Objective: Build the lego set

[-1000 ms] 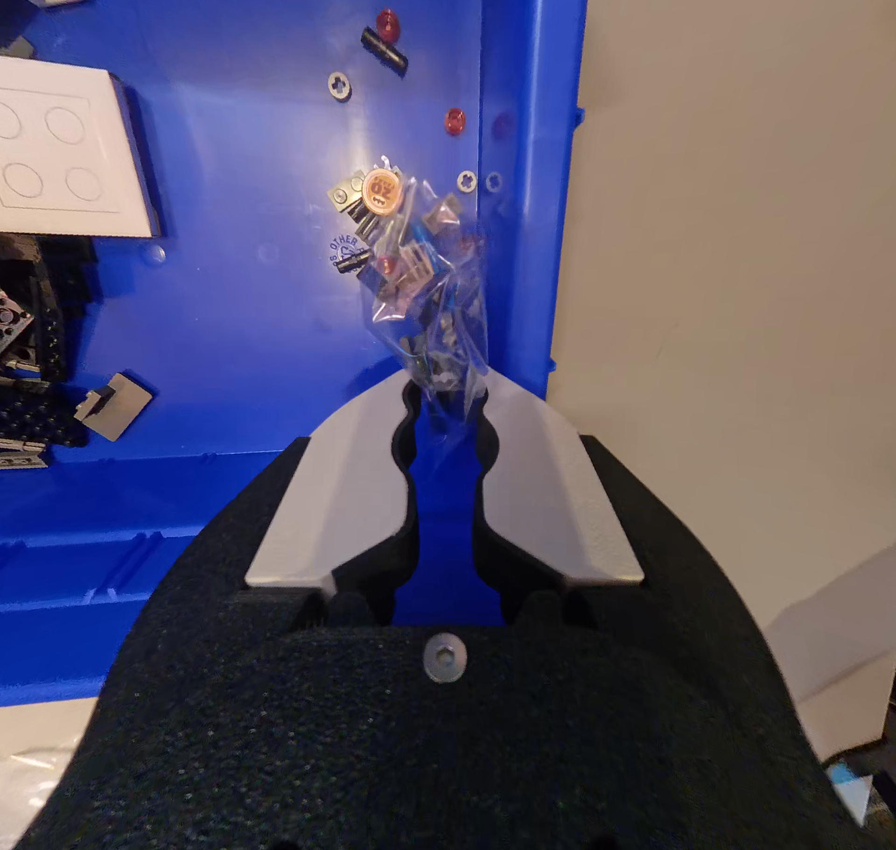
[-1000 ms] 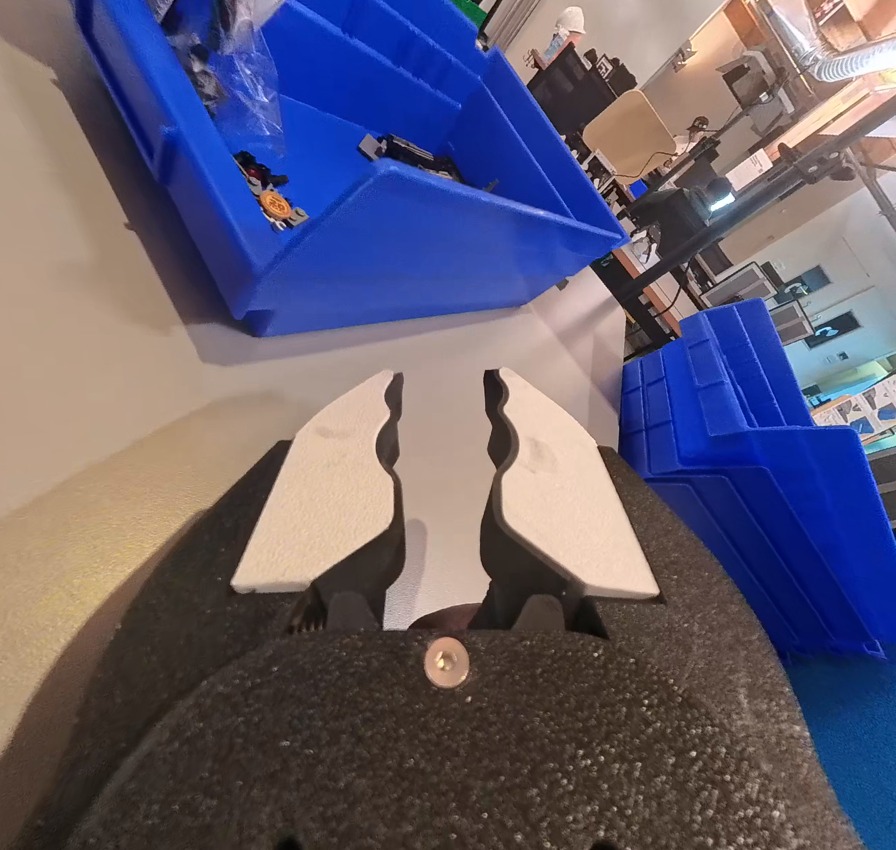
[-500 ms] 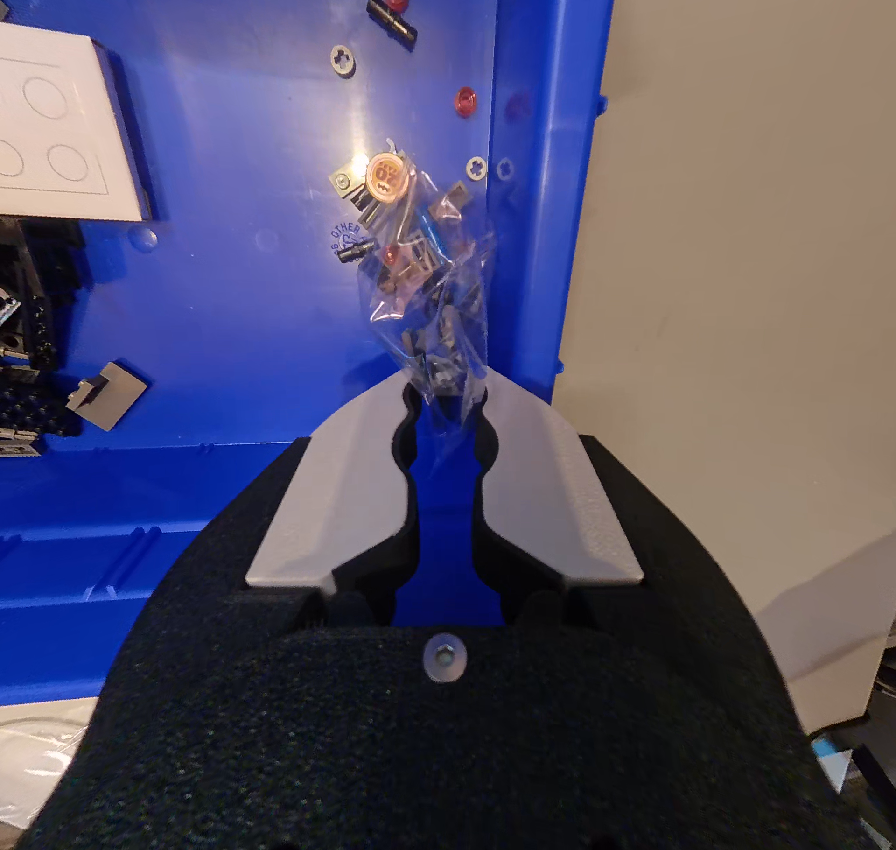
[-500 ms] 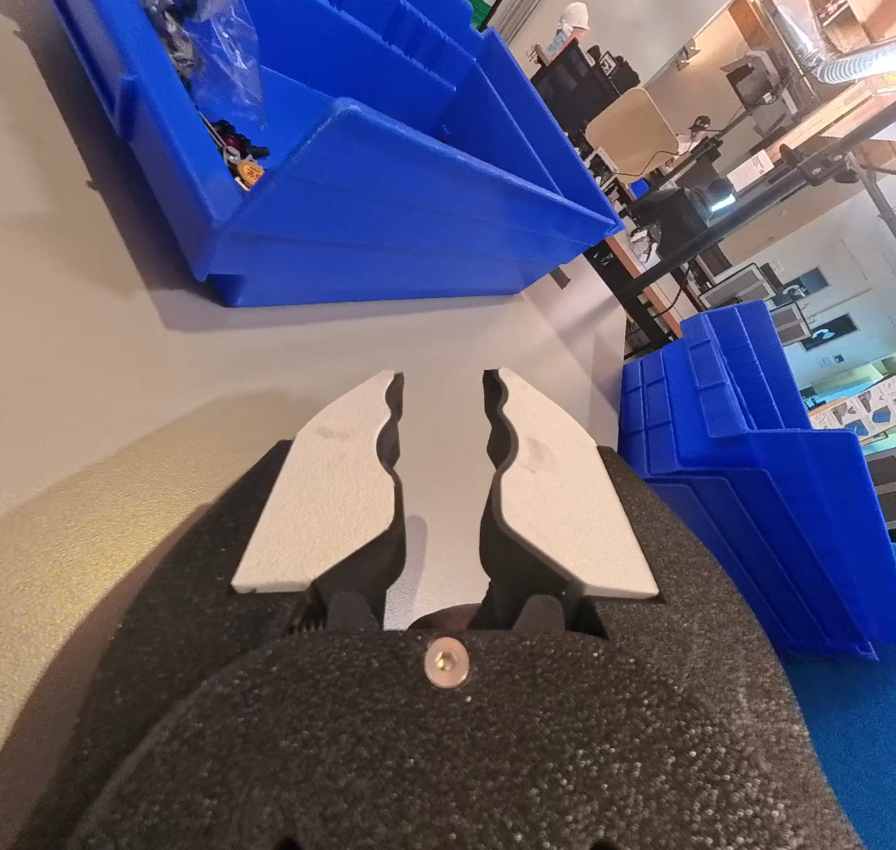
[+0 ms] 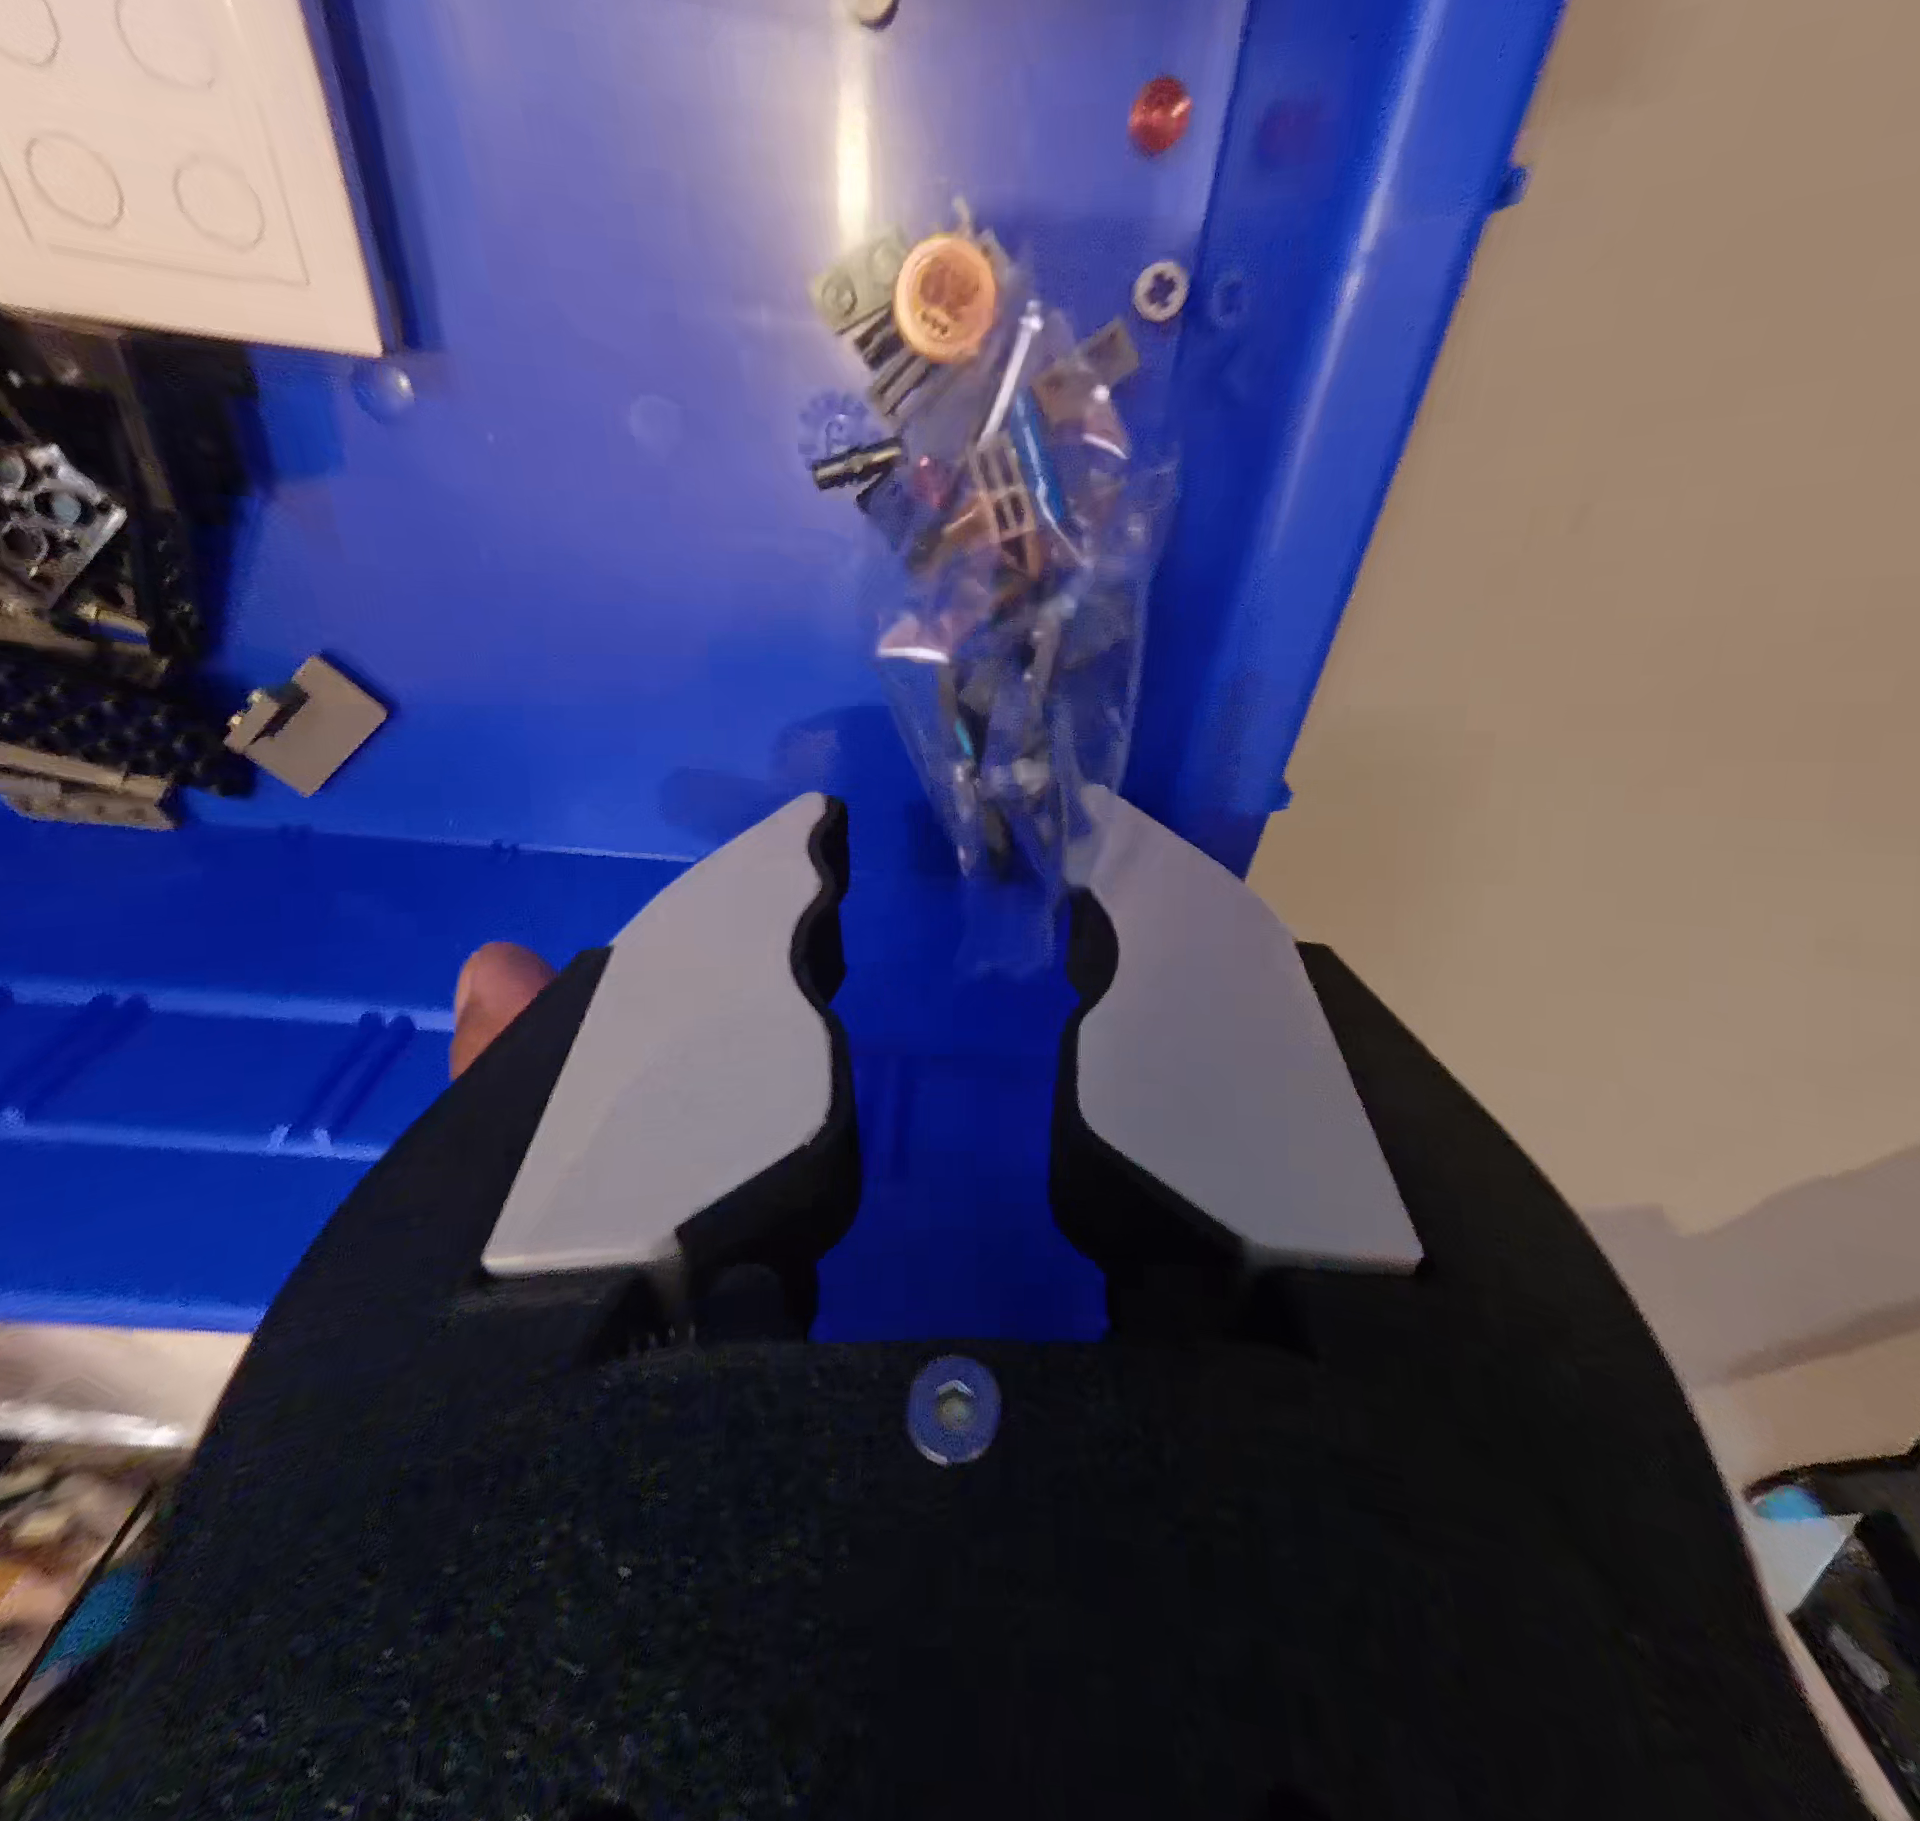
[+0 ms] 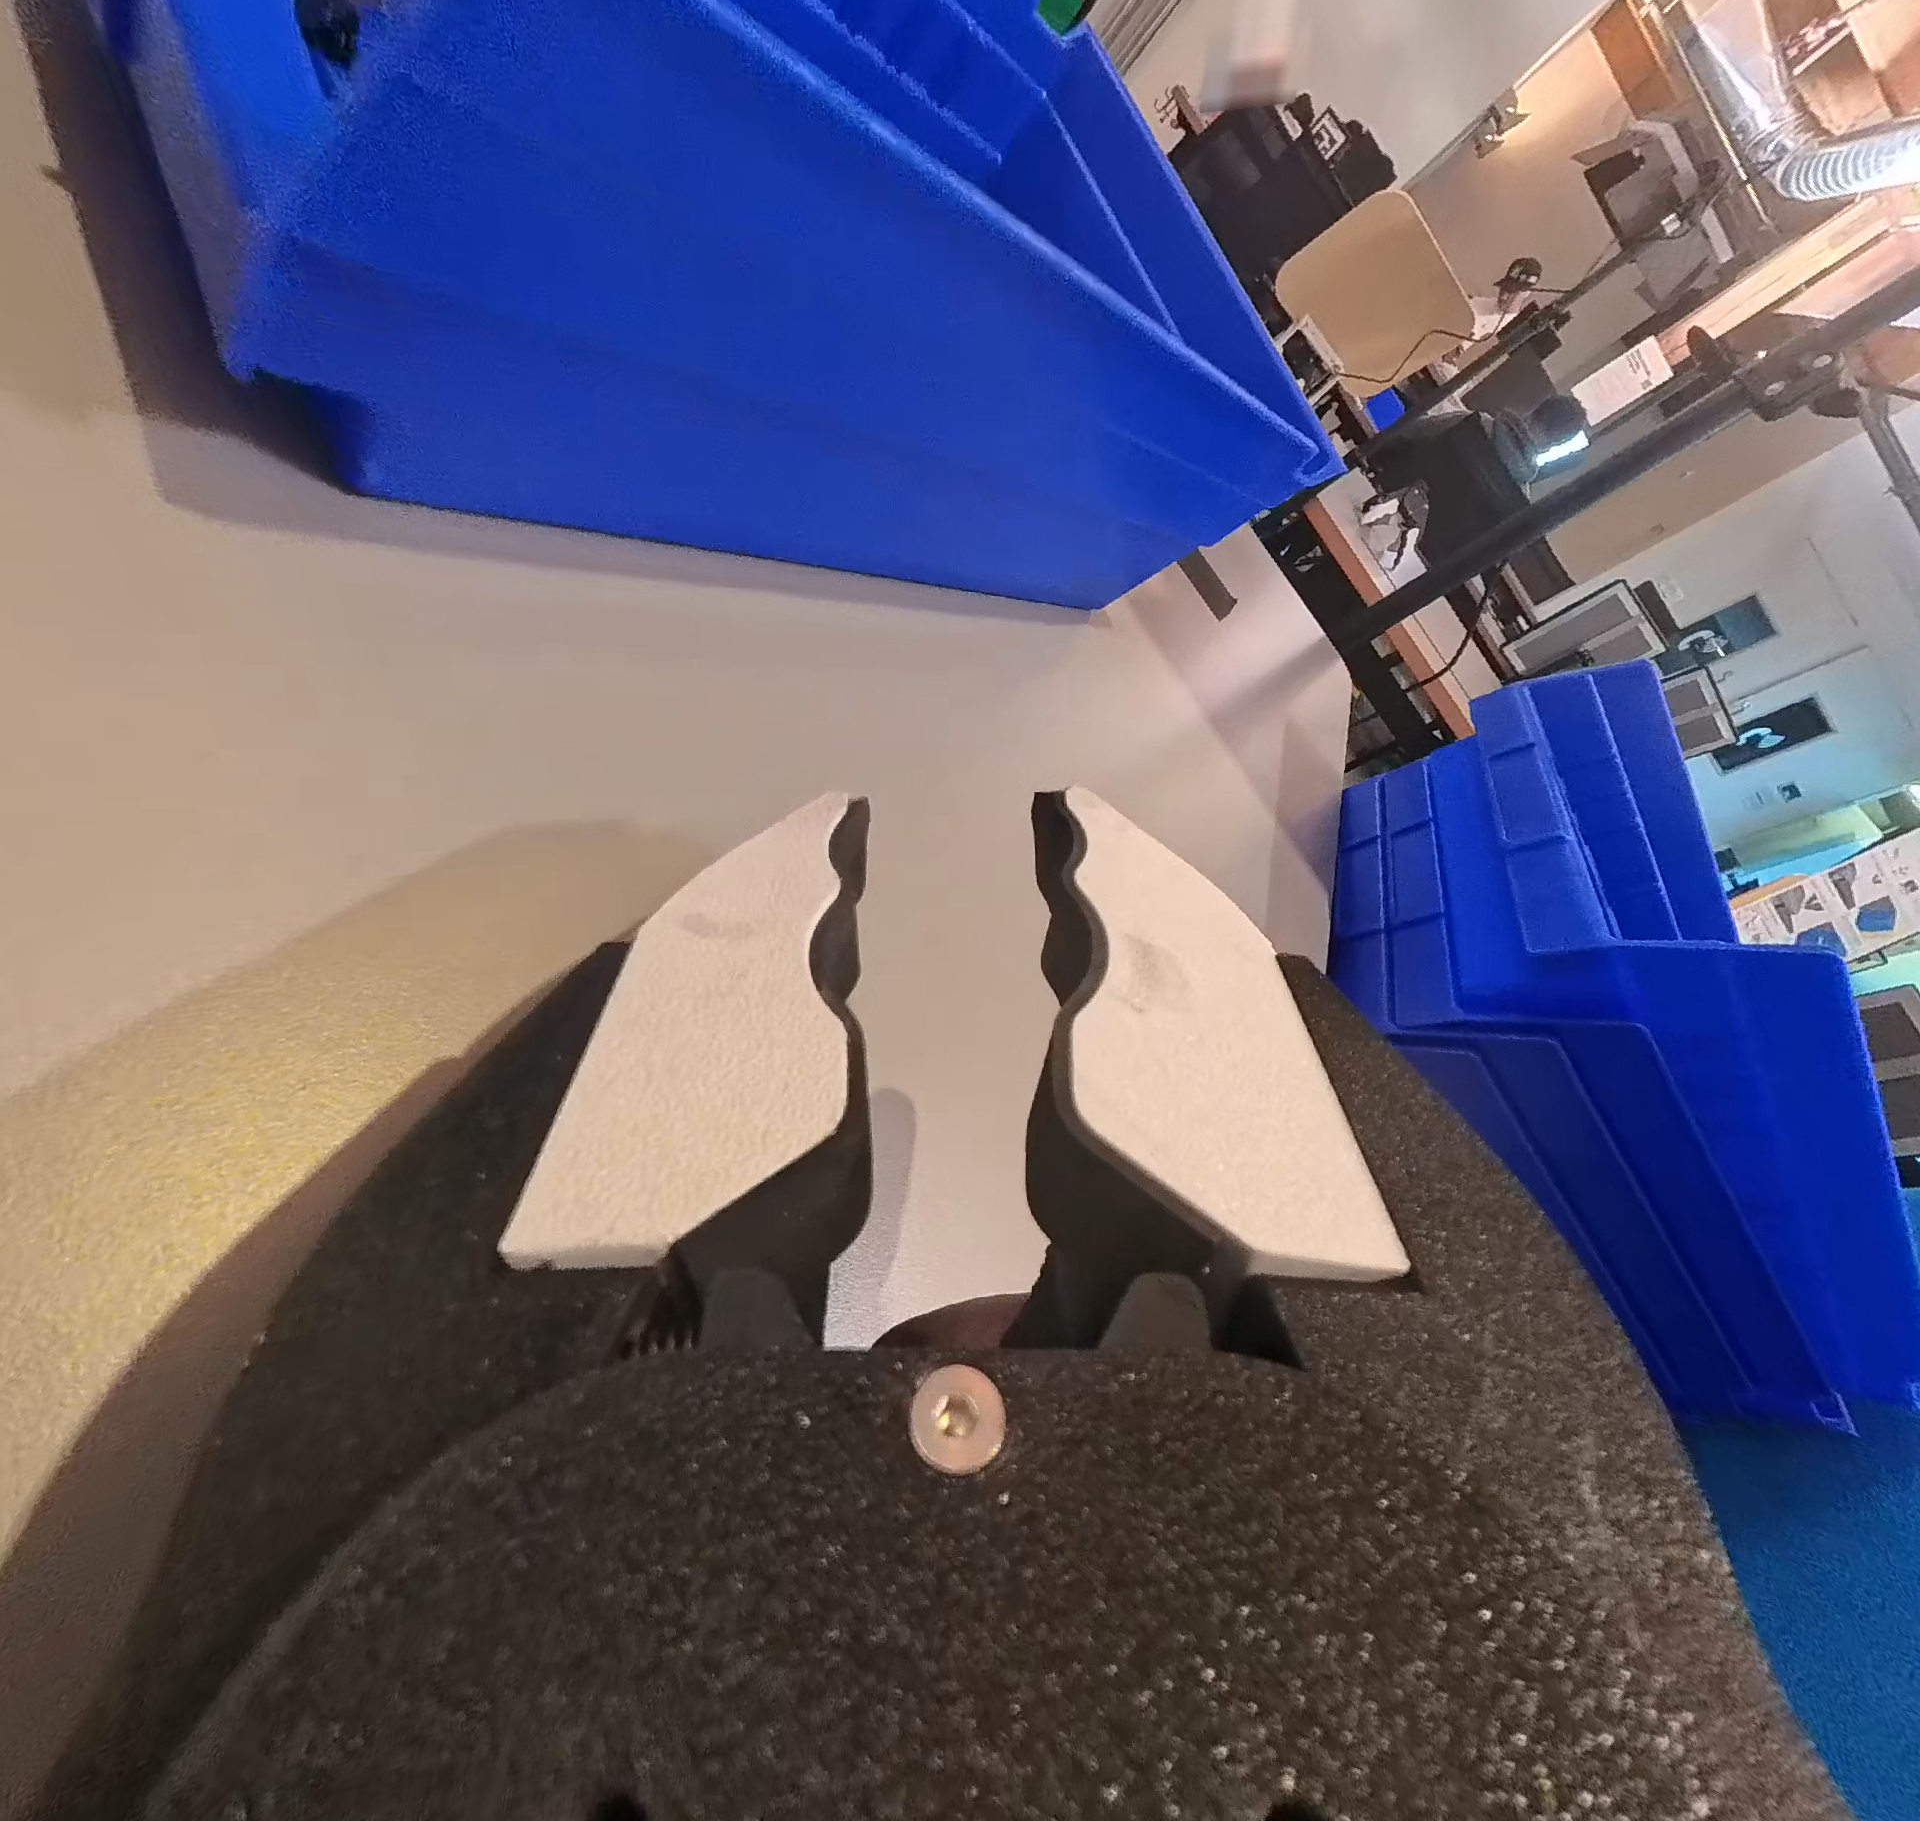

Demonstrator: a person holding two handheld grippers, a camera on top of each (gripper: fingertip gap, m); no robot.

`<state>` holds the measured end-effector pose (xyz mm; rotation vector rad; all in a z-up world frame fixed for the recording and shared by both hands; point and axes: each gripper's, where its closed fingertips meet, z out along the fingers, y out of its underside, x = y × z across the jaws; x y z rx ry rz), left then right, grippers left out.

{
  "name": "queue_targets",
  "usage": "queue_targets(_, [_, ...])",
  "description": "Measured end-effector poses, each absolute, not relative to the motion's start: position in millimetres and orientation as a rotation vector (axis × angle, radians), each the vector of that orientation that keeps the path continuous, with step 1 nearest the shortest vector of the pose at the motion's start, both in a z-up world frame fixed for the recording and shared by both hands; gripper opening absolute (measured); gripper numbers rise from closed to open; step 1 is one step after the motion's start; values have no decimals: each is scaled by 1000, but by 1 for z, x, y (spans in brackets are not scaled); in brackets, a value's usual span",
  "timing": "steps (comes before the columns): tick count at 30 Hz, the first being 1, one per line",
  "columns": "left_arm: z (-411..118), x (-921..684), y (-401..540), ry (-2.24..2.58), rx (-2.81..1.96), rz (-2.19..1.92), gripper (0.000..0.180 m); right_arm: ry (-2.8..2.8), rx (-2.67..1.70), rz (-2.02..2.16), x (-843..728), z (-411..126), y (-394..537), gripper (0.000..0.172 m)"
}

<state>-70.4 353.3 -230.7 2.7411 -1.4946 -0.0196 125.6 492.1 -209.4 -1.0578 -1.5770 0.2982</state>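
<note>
Over the blue bin point(image 5: 1340, 441), the left gripper point(image 5: 956, 836) points down at the bin floor with its jaws spread. A clear plastic bag of small parts point(image 5: 1023, 608) hangs between the fingertips, its tail lying against the right-hand fingertip point(image 5: 1132, 867) while the left-hand fingertip point(image 5: 790, 867) stands apart from it, so nothing pinches the bag. The bag sits close to the bin's right wall, above loose pieces on the floor: an orange round piece point(image 5: 943, 296), a red stud point(image 5: 1158, 114) and a grey tile point(image 5: 312, 722). A white plate with circles point(image 5: 156, 109) and a dark brick assembly point(image 5: 83, 608) lie at the bin's left. A fingertip of the person point(image 5: 494, 992) shows beside the gripper body.

Judged from this, handling the bag well means keeping the tool over the bin's interior and off the wall, since the bag is limp and the picture is blurred with motion.

Well apart, the right gripper point(image 6: 951, 815) hovers over the beige table point(image 6: 520, 711), jaws parted and bare, the bin's outer wall point(image 6: 727, 317) ahead and stacked blue bins point(image 6: 1621, 1044) to its right.
</note>
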Motion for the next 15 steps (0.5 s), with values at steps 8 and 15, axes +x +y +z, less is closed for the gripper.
queue_targets(8, [-223,-87,344,-1548,2657,-134,44,-1584,-1055,290,125,-210,492,31])
queue_targets(15, [-218,-92,336,-1586,2588,-187,27,-1595,-1050,279,125,-212,491,31])
